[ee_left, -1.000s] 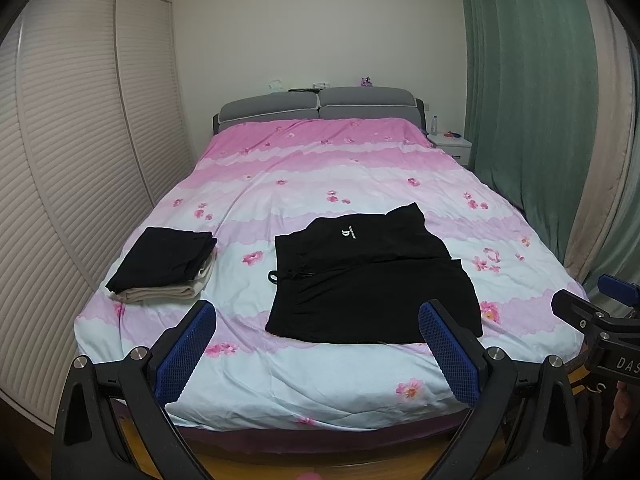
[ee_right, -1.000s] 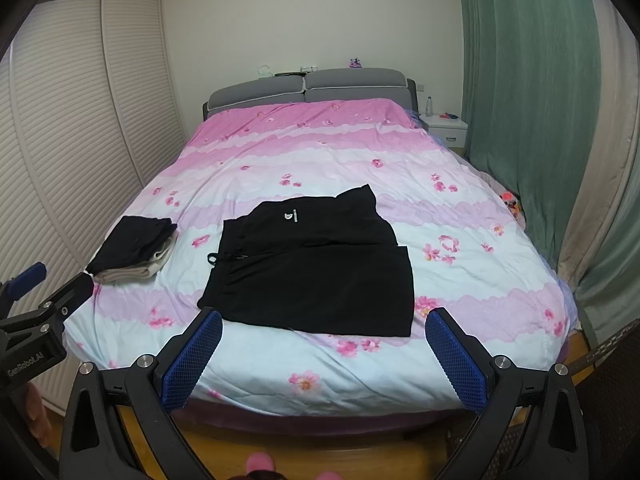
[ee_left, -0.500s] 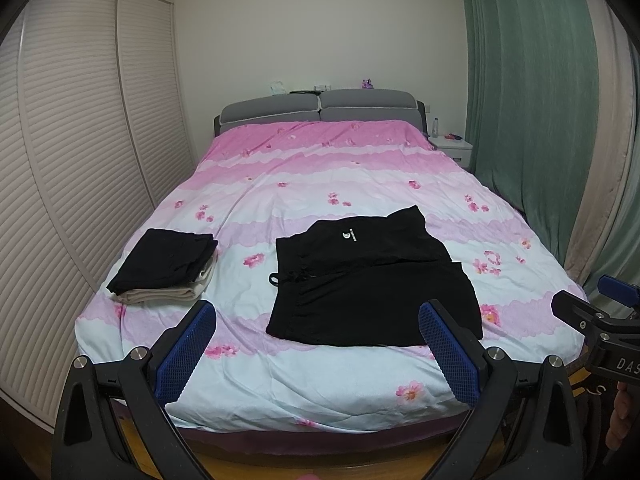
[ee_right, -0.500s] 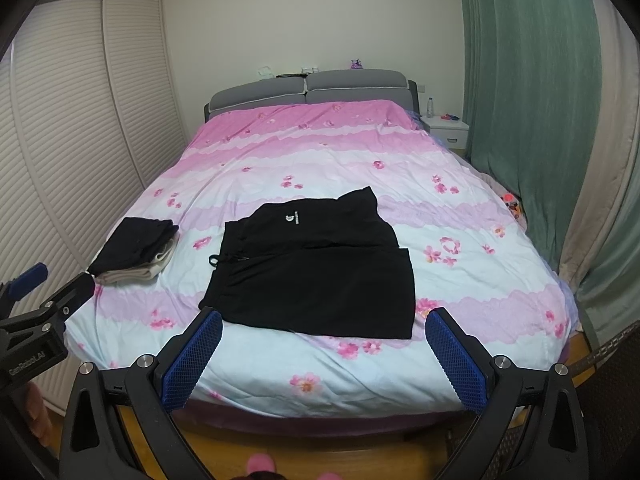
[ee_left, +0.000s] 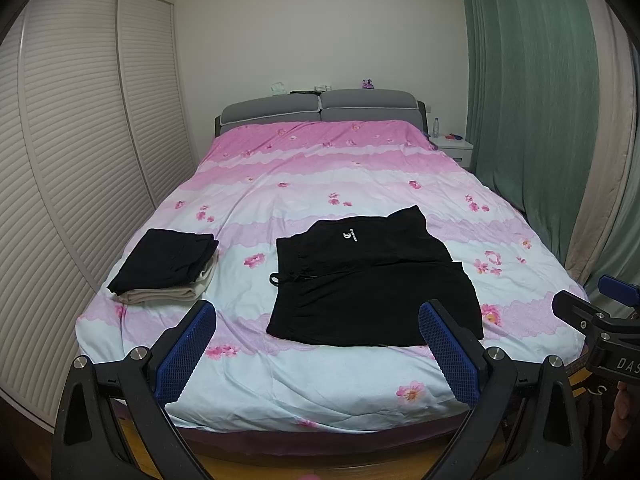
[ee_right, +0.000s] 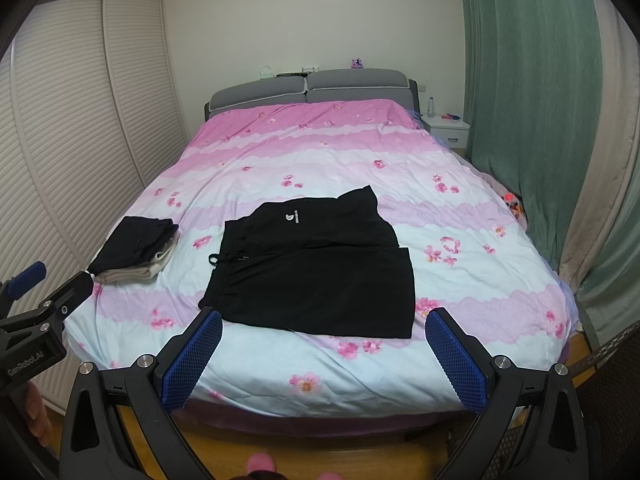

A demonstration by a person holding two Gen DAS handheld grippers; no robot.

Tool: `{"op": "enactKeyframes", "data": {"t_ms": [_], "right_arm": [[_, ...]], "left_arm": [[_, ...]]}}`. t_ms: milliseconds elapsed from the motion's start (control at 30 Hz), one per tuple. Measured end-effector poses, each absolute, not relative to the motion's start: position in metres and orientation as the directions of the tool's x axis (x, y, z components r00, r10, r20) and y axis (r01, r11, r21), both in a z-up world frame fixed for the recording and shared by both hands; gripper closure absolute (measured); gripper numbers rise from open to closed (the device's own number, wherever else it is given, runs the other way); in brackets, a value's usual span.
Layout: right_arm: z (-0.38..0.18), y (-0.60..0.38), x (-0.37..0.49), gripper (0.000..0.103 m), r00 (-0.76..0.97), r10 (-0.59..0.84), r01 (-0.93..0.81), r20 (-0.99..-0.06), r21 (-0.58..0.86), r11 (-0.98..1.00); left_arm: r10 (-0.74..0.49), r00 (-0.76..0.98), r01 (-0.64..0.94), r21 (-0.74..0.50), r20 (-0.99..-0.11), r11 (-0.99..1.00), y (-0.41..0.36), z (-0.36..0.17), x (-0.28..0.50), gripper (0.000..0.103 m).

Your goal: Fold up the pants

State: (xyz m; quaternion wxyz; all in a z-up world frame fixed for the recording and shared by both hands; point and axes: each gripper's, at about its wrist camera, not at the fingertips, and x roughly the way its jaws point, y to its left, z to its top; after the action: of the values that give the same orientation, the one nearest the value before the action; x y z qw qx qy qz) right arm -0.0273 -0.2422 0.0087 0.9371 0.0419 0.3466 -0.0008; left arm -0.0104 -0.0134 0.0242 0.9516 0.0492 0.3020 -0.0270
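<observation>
Black pants (ee_left: pixel 372 280) lie flat at frame centre on the bed (ee_left: pixel 360 168). Left claw (ee_left: pixel 316 344) and right claw (ee_right: pixel 324 352) gape wide, empty, at the bottom edge. Folded stack (ee_left: pixel 164 266) at mid-left.

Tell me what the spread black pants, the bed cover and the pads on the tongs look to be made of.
Spread black pants: thin matte woven or knit fabric, probably; they lie flat with soft creases and a drawstring. Pink floral bed cover: printed cotton-like cloth, matte and lightly wrinkled. Blue pads on the right tongs: likely rubber or textured plastic, judging by the diamond grid surface.
</observation>
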Motion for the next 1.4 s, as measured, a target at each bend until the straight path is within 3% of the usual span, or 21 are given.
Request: {"op": "enactKeyframes", "data": {"t_ms": [633,900,1400], "right_arm": [[-0.007,-0.244,-0.017,0.001,0.732,0.026,0.037,-0.68,0.077,0.996],[-0.051,-0.237,0.016,0.001,0.666,0.029,0.052,-0.746,0.085,0.995],[-0.192,-0.239,0.135,0.001,0.437,0.017,0.262,-0.899,0.146,0.954]], "left_arm": [[0.025,0.78,0.042,0.092,-0.625,0.995,-0.008,0.002,0.004,0.0],[0.104,0.703,-0.023,0.124,-0.703,0.992,0.018,-0.051,0.054,0.0],[-0.064,0.441,-0.018,-0.08,-0.895,0.997,0.067,-0.196,0.208,0.0]]}}
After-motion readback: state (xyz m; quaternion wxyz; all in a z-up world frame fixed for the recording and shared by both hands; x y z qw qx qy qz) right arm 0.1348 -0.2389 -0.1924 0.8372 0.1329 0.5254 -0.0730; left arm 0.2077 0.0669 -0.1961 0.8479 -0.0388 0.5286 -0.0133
